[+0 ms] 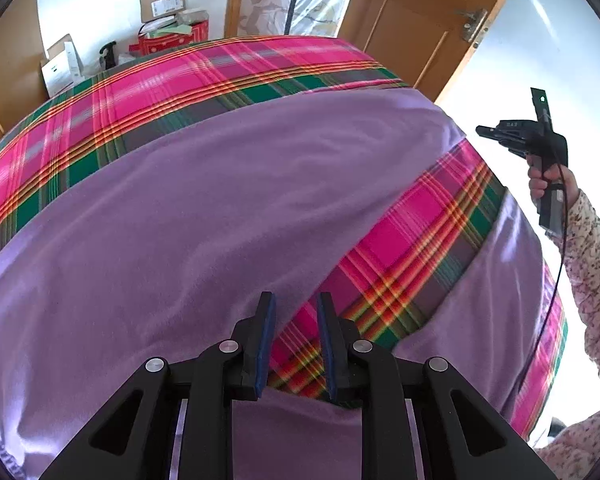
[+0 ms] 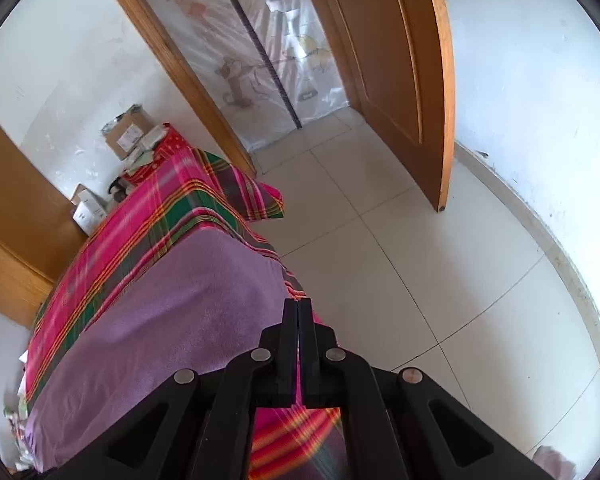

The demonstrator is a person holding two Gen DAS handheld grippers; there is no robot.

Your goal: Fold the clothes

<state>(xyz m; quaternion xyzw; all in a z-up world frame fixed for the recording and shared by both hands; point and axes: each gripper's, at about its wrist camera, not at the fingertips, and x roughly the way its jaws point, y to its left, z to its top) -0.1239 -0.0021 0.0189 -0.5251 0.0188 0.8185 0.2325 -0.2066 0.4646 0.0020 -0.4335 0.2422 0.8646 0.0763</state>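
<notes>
Lilac cloth [image 1: 204,208], the garment to be folded, lay spread flat over a bed covered with a pink, green and orange plaid sheet [image 1: 236,68], and we held the left gripper [image 1: 296,344] low above it, its tips hovering over a strip of bare plaid between two stretches of the lilac fabric. Its jaws stood a little apart, blue pads facing one another, with nothing pinched between them; the cloth lay just beneath and to either side, not gripped. The right gripper [image 2: 298,344] we held off the bed's near corner, over the edge where the lilac cloth and plaid gave way to pale floor tiles [image 2: 440,280]; its jaws were pressed together with only a hairline between them and nothing caught there. From the left wrist view that same right gripper [image 1: 500,132] showed raised beside the bed, held in a hand [image 1: 540,184] with a flowered sleeve [image 1: 592,264] and a thin black cable hanging from it. Small pale characters were printed on its black body, too small for us to read. Beyond the far end of the bed a brown cardboard box [image 1: 164,0] bore a white shipping label whose print we could not make out; its flaps stood open, but what was inside we could not tell. It sat on a red patterned box [image 1: 168,40], with papers and packets heaped between them, and a white carton [image 1: 62,66] stood open nearby next to a dark spray bottle [image 1: 109,54].
</notes>
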